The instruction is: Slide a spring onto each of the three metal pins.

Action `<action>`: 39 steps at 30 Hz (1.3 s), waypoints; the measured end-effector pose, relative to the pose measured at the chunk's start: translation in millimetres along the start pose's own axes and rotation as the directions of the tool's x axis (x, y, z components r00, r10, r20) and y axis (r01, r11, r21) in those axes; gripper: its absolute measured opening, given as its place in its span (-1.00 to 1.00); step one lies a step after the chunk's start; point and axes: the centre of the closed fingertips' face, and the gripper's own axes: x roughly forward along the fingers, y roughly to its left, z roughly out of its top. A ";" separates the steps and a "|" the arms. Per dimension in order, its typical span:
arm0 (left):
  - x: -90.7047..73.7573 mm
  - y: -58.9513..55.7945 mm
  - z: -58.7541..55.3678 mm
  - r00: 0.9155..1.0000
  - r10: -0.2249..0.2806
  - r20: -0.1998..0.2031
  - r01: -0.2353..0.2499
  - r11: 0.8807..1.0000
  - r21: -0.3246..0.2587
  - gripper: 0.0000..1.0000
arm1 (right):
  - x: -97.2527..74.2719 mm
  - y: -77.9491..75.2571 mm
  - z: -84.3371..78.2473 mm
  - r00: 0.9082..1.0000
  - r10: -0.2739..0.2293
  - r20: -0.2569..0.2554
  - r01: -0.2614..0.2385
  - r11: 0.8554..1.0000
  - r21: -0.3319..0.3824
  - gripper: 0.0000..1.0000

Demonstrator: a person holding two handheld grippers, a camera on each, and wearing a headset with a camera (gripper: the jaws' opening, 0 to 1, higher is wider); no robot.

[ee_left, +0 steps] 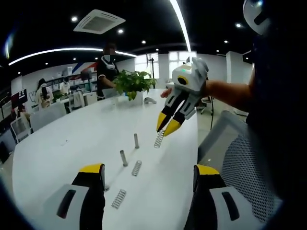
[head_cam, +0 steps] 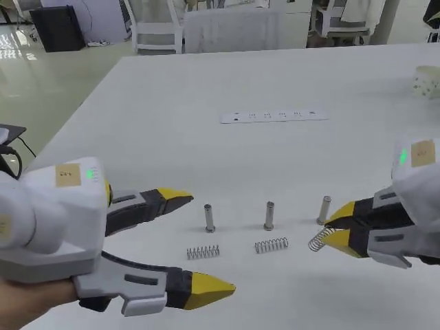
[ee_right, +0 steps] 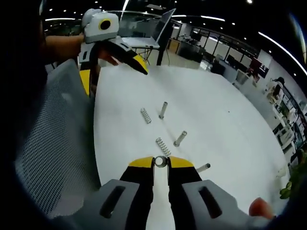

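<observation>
White table (head_cam: pixel 206 82), power strip (head_cam: pixel 275 115), potted plant (ee_left: pixel 134 82)

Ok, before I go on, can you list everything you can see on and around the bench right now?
pins: 3, silver metal, upright in a row on the table, all bare
loose springs: 2, silver, lying in front of the left and middle pins in the head view
held spring: 1, silver, in the right gripper's jaws beside the third pin
power strip: 1, white, flat beyond the pins
table: 1, white
plant: 1, green, far end of the table
mesh chair: 1, grey, at the table's edge
left gripper: 1, black with yellow tips, open, near the first pin
right gripper: 1, same colours, shut on the held spring
</observation>
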 end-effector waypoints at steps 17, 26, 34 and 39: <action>20.4 -10.9 13.9 0.995 -0.101 0.023 0.100 0.993 0.058 0.04 | -10.1 19.2 64.9 0.991 0.092 0.098 -0.088 0.995 -0.039 -0.84; 30.1 -8.7 15.9 0.995 -0.101 0.018 0.099 0.991 0.091 -0.19 | -7.8 26.9 80.7 0.988 0.113 0.107 -0.106 0.992 -0.071 -0.85; 34.7 -9.9 25.3 0.992 -0.112 0.058 0.104 0.986 0.130 -0.46 | -6.1 31.8 88.2 0.985 0.129 0.115 -0.120 0.990 -0.081 -0.85; 37.8 -10.8 24.9 0.992 -0.114 0.057 0.104 0.983 0.154 -0.61 | -5.5 34.0 92.3 0.984 0.136 0.117 -0.126 0.988 -0.087 -0.85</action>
